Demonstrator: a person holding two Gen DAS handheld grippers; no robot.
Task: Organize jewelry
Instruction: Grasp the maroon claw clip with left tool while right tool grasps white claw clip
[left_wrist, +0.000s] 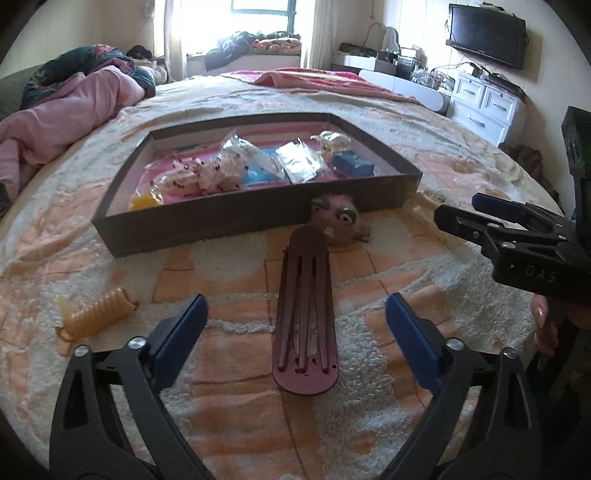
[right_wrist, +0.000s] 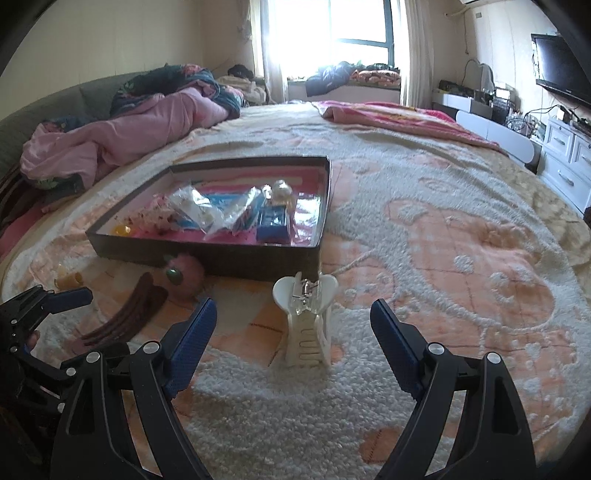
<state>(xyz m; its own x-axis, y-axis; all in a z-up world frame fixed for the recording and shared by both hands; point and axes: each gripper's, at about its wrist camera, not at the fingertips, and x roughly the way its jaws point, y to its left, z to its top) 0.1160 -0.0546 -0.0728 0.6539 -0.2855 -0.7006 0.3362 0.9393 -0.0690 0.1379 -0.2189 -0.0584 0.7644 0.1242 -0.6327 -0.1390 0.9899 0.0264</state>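
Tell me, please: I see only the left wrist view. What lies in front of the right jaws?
Observer: A white claw clip stands on the blanket, straight ahead of the right gripper.
Operator: Is it gripped already?
Observer: No. The jaws are wide open, one on each side of the clip and apart from it.
Operator: Where is it relative to the box?
Observer: It is close in front of the box's near right corner, outside it. I cannot tell whether it touches the wall.
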